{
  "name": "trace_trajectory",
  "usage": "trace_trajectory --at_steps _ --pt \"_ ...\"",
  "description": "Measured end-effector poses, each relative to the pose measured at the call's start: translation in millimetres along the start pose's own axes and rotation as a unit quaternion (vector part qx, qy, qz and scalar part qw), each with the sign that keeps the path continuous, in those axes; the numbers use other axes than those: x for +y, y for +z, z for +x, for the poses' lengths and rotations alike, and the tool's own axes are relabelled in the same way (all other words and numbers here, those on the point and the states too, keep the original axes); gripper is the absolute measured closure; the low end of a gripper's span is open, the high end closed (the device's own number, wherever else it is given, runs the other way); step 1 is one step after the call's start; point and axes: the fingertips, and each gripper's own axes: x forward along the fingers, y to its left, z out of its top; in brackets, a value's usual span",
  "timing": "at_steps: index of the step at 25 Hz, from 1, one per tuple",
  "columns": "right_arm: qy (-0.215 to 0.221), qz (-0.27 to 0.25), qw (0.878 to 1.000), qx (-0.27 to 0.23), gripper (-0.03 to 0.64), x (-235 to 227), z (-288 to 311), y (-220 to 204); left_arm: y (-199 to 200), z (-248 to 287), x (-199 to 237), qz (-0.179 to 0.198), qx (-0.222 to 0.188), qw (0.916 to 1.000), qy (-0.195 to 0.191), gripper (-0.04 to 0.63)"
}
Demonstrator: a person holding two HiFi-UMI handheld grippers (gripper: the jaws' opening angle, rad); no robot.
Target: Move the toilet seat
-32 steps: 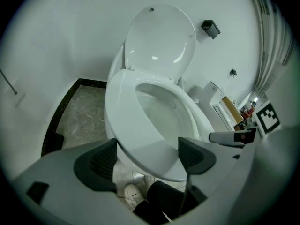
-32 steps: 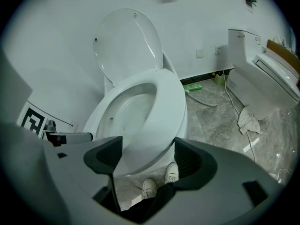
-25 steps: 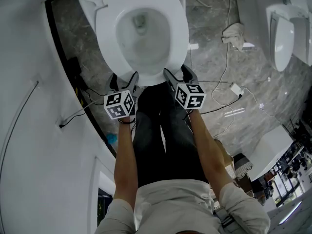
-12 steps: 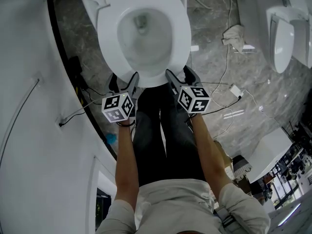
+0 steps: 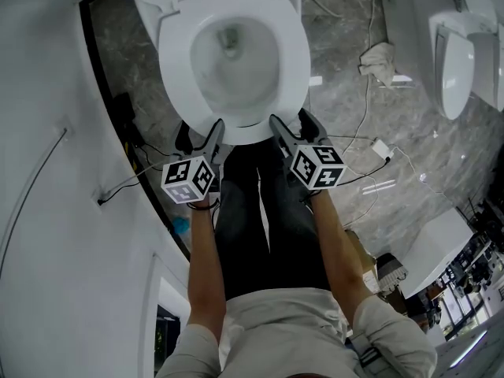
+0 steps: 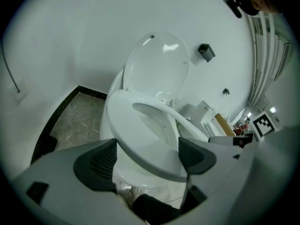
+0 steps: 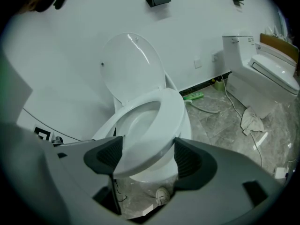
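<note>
With the seat [image 5: 293,61] lying on the bowl [image 5: 232,61] and the left gripper [image 5: 198,132] and right gripper [image 5: 290,124] both spread wide at the bowl's front, best slip each round the seat's front rim, close firmly, lift evenly

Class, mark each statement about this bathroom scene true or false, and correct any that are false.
1. The toilet lid stands raised. True.
2. The left gripper and right gripper have their jaws shut. False: both are open, and each gripper's own view shows the front rim of the toilet seat between its jaws.
3. Both grippers are at the front of the seat, not by the hinges. True.
4. A second toilet stands to the person's right. True.
5. The floor between the two toilets is bare. False: a crumpled white cloth lies there.
</note>
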Motion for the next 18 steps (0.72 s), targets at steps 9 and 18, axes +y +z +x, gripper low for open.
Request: trace_trajectory --at_steps 9,18 --pt "0.008 0.01 1.0 -0.016 0.252 8.1 -10.2 14.4 14.6 -10.8 -6.0 -0.014 -0.03 0.9994 -0.004 0.192" --pt "0.012 0.013 0.999 -0.031 0.262 12.7 -18.4 26.8 27.4 -31.2 -19.2 0.038 -0.049 0.9981 0.006 0.192"
